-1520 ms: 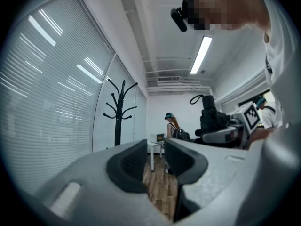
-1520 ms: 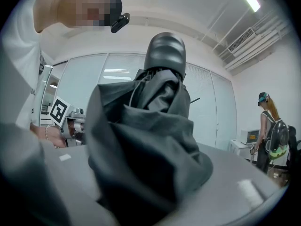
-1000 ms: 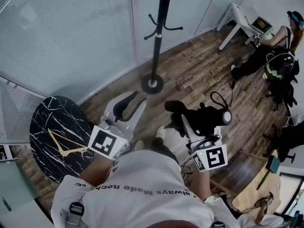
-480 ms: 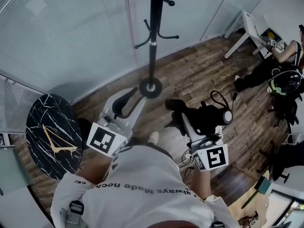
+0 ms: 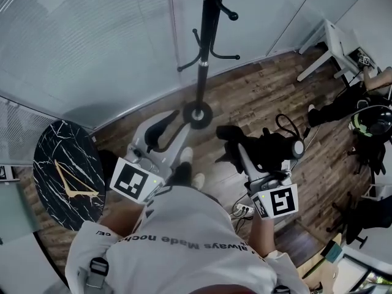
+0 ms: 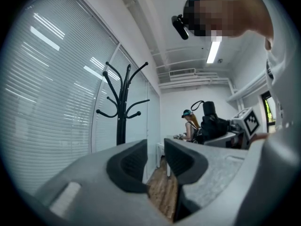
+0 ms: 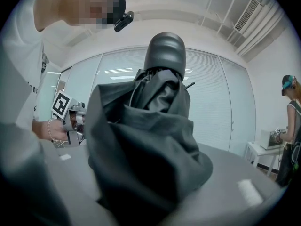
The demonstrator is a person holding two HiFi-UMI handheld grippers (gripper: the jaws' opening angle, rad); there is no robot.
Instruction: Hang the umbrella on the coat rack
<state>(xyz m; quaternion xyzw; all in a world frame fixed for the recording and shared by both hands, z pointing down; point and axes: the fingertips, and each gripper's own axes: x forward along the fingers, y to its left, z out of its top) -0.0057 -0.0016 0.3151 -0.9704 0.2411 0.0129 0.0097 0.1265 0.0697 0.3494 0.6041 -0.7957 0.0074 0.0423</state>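
The black coat rack (image 5: pixel 205 48) stands ahead by the glass wall, its round base (image 5: pixel 197 114) on the wood floor. My right gripper (image 5: pixel 237 146) is shut on the folded black umbrella (image 5: pixel 266 149), which lies crosswise in the jaws with its strap loop (image 5: pixel 285 125) and handle end (image 5: pixel 298 147) pointing right. In the right gripper view the umbrella (image 7: pixel 150 140) fills the space between the jaws. My left gripper (image 5: pixel 164 135) is held level just short of the rack's base, open a little and holding nothing. In the left gripper view the rack (image 6: pixel 123 98) rises beyond the narrow gap of the jaws.
A round black marble table (image 5: pixel 64 173) stands at my left. A glass wall with blinds (image 5: pixel 92 35) runs behind the rack. At the right are a white desk (image 5: pixel 340 38) and a seated person (image 5: pixel 367 112) amid bags and gear.
Both grippers have travelled forward toward the coat rack with the person. The rack now looms larger with its upper hooks in view. The grip on the umbrella is unchanged.
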